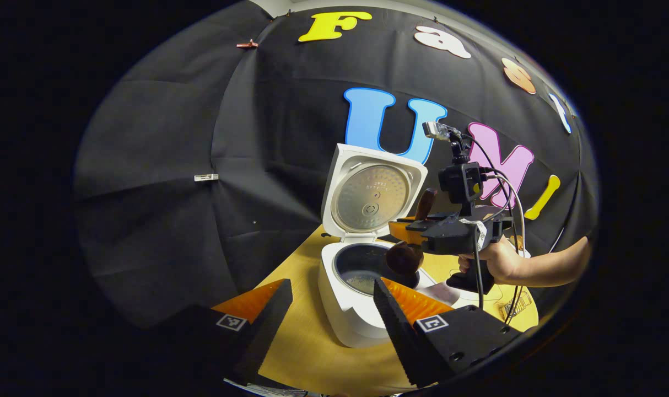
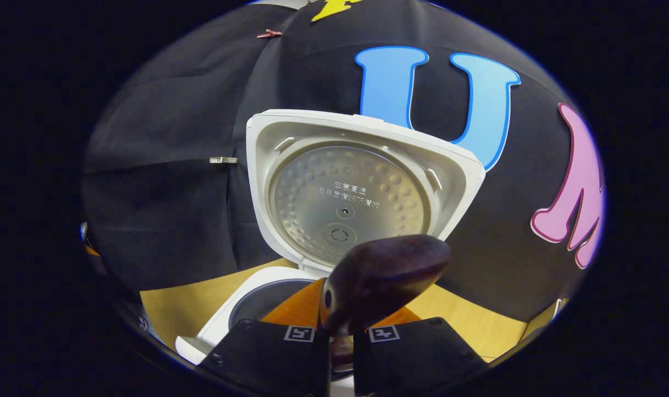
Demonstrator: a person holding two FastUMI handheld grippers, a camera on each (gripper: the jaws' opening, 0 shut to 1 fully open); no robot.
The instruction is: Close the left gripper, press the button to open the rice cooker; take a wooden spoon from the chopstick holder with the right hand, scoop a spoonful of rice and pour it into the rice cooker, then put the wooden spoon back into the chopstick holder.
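Wooden spoon [image 2: 381,278], clamped by its handle in my right tool [image 2: 334,331], bowl poised over the open rice cooker [image 1: 362,286] on the bench [image 1: 307,347], apparently for pouring. My left tool [image 1: 332,314], fingers apart, waits short of the cooker, leaving room.

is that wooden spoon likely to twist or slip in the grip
Probably stiff: the wooden spoon looks like solid, thick wood. Its glossy bowl hints at a slick finish, so it may pivot in the right gripper, which pinches just the narrow handle below that heavy-looking bowl.
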